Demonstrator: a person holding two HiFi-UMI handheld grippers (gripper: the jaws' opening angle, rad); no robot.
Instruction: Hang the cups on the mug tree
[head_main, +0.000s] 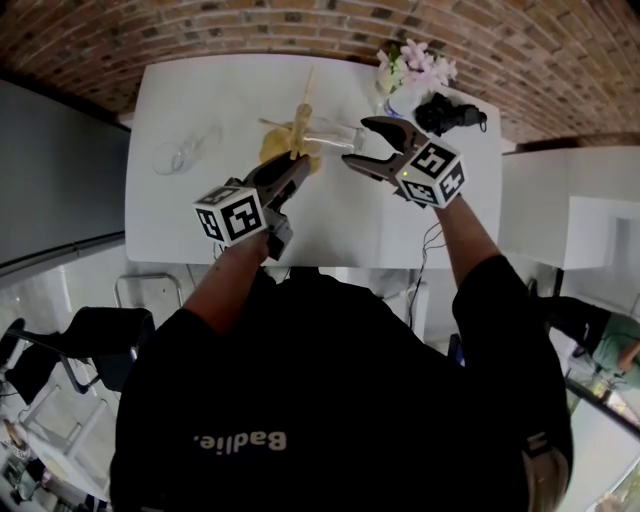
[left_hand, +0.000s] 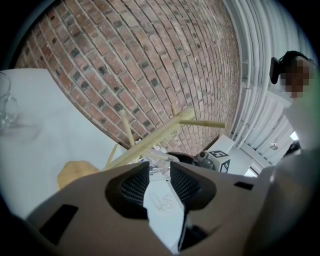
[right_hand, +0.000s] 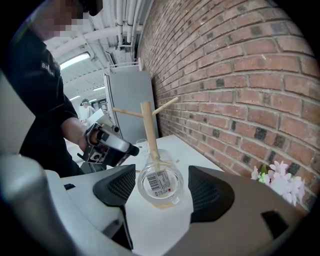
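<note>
— While the right gripper holds its ribbed dark pads spread wide, what sits ahead of them?

— A clear glass cup, with its round bottom facing the camera and a barcode sticker on it. It's up against the trunk of the pale wooden mug tree, and neither pad touches it.

— And the left gripper?

— Its jaws are a narrow gap apart, with glass glinting just past the tips. I cannot tell whether they touch it.

— What differs between views?

— The sticker shows only in the right gripper view. The head view alone shows both grippers flanking the tree on the white table, and a second glass cup well apart to the left.
</note>
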